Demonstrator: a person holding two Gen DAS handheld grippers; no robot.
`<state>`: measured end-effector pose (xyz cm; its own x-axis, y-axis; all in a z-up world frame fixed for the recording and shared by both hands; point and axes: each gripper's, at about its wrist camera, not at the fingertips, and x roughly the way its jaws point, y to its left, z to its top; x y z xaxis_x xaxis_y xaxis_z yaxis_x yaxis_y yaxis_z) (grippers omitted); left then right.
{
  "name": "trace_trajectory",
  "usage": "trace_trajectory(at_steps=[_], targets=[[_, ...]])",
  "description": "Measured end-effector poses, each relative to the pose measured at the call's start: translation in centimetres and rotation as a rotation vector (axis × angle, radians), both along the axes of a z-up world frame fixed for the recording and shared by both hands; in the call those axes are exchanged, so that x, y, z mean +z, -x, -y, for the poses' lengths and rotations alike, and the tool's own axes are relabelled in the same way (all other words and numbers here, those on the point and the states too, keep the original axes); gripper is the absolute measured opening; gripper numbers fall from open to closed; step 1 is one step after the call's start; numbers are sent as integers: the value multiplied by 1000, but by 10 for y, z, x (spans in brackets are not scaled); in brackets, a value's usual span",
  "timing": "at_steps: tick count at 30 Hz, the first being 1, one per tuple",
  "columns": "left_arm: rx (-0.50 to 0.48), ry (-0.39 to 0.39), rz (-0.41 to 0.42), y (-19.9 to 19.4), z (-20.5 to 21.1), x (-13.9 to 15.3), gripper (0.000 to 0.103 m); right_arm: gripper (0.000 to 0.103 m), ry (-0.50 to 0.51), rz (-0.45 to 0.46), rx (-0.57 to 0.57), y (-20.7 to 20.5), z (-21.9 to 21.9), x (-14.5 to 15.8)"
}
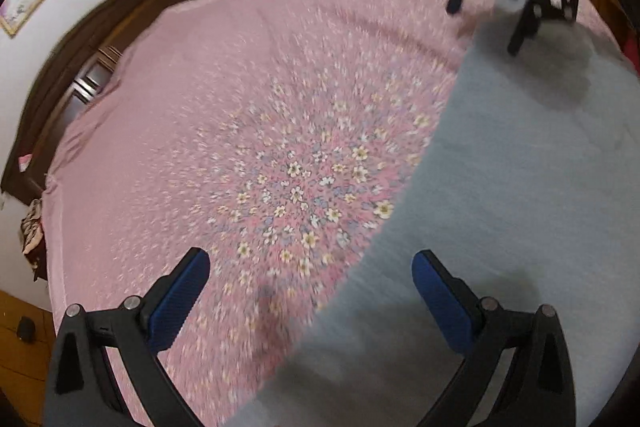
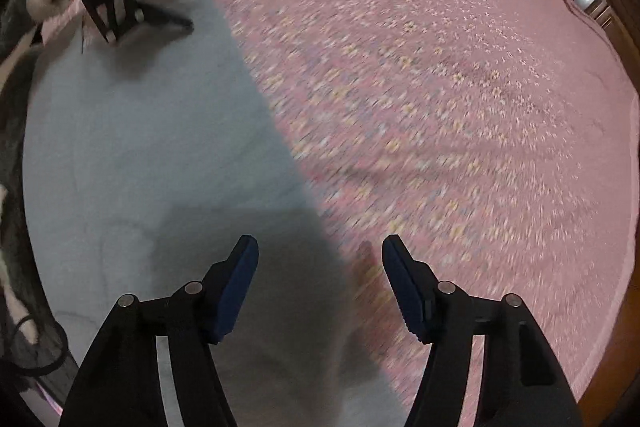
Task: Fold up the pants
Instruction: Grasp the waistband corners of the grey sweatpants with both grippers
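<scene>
Pale blue-grey soft fabric pants (image 1: 500,207) lie flat on a pink floral-print bedsheet (image 1: 200,107), filling the right and lower right of the left wrist view and the left half of the right wrist view. The cloth looks smooth, with one long straight edge running diagonally against the sheet. The left gripper (image 1: 310,267), black with blue ribbed pads, is spread wide and holds nothing, straddling that edge. The right gripper (image 2: 320,255) is likewise spread and empty above the same edge. Bare patterned sheet stretches broadly beyond, out to a dark wooden headboard (image 1: 80,39) at upper left.
</scene>
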<state>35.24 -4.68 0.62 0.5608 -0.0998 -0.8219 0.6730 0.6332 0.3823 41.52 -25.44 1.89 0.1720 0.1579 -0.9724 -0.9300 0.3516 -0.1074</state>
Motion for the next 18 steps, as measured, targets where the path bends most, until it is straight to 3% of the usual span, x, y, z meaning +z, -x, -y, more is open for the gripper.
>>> trace_trajectory(at_steps=[2, 4, 6, 8, 9, 11, 12, 14, 18], targets=[[-15, -18, -51, -7, 2, -11, 103, 66, 14, -46, 12, -8, -3, -6], [-36, -25, -73, -10, 4, -18, 103, 50, 44, -120, 22, -12, -5, -18], [-30, -15, -84, -13, 1, -21, 101, 45, 58, -136, 54, -6, -6, -27], [29, 51, -206, -21, -7, -27, 85, 43, 38, -111, 45, -4, -5, -30], [37, 67, -240, -22, -8, -29, 68, 40, 30, -99, 38, -2, -4, -30], [-4, 58, -207, -11, -4, -24, 29, 34, 15, -89, 4, 2, -1, -28], [-22, 20, -168, -3, 0, -22, 2, 29, 17, -90, -13, 5, -1, -28], [-23, -12, -140, 3, 3, -23, 2, 11, 36, -116, -51, 9, 1, -25], [13, 28, -77, 13, -8, -6, 2, 7, 66, 100, 36, 46, -6, -3]])
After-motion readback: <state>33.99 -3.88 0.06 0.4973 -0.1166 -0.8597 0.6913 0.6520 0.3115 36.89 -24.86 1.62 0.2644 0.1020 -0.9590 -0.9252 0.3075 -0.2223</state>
